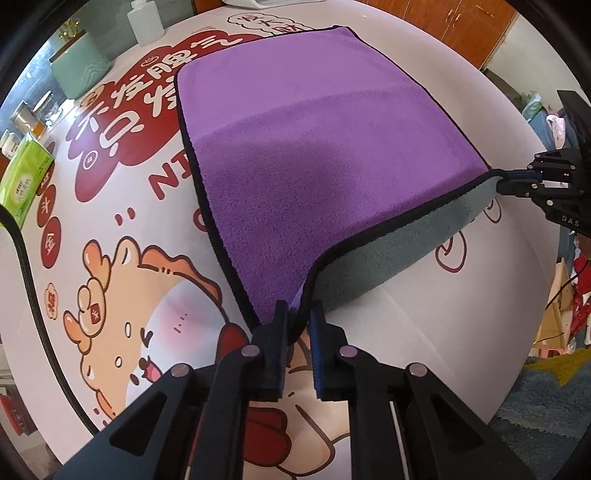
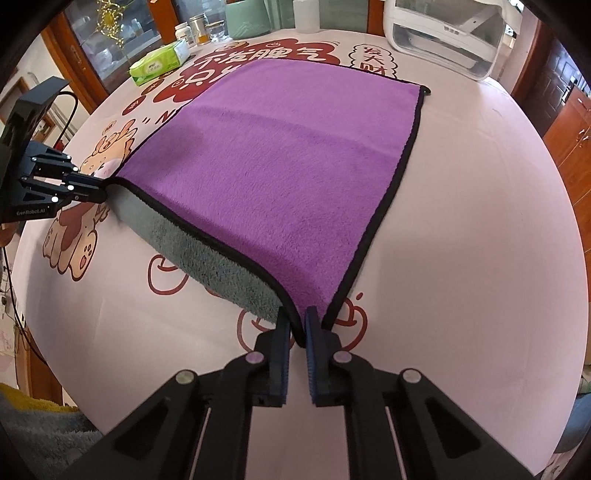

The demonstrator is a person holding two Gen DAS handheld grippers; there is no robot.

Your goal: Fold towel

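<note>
A purple towel [image 1: 314,147] with a black hem and a grey underside lies on the round printed table [image 1: 110,229]. Its near edge is lifted off the table, so the grey underside [image 1: 388,254] shows. My left gripper [image 1: 299,321] is shut on the towel's near left corner. My right gripper [image 2: 297,325] is shut on the near right corner of the towel [image 2: 288,166]. Each gripper shows in the other's view, the right one [image 1: 506,181] at the right and the left one [image 2: 101,188] at the left. The far edge of the towel rests flat.
A green tissue pack [image 1: 26,173] [image 2: 160,62], jars [image 2: 195,27], a green container [image 1: 79,70] and a white bottle [image 1: 146,20] stand along the table's far left rim. A white appliance [image 2: 447,37] stands at the far right. A black cable [image 1: 26,266] runs over the left edge.
</note>
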